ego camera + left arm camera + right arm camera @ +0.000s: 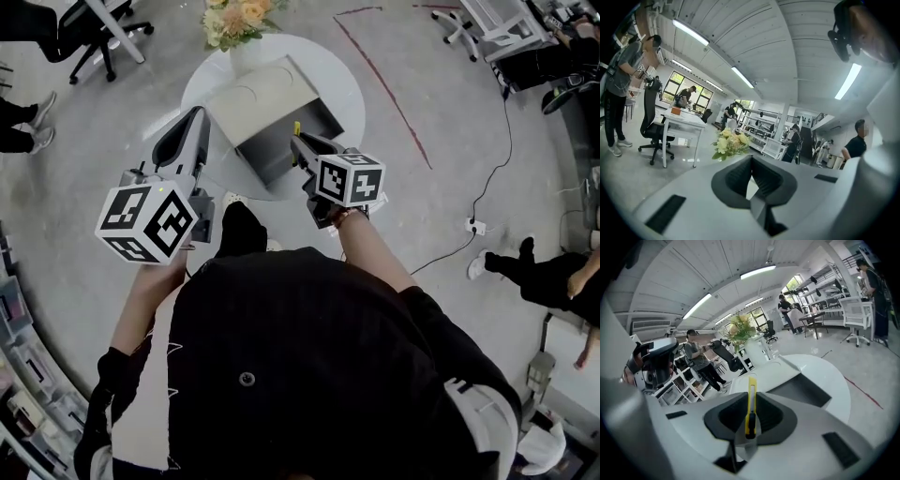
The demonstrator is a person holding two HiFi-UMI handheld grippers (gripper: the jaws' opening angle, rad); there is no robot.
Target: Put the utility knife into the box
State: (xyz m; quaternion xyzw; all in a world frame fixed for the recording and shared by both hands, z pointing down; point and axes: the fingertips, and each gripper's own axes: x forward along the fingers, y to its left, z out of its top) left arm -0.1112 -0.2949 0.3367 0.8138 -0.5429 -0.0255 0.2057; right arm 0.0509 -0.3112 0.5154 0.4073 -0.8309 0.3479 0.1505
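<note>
right tongs hold the utility knife at the open box, not yet inside

the round white table carries 1 grey box, its flap thrown back toward the flowers. the left gripper hangs beside the box with its jaws together on nothing. the right gripper is clamped on the utility knife in the air at the box's near side. the likely risk is letting go too soon, so the knife lands on the box wall or the table. the grip takes only its lower part, so a knock on the wall could swing it loose. the knife is slim and yellow with a dark slider, standing edgewise and reaching well past the pads.
</note>
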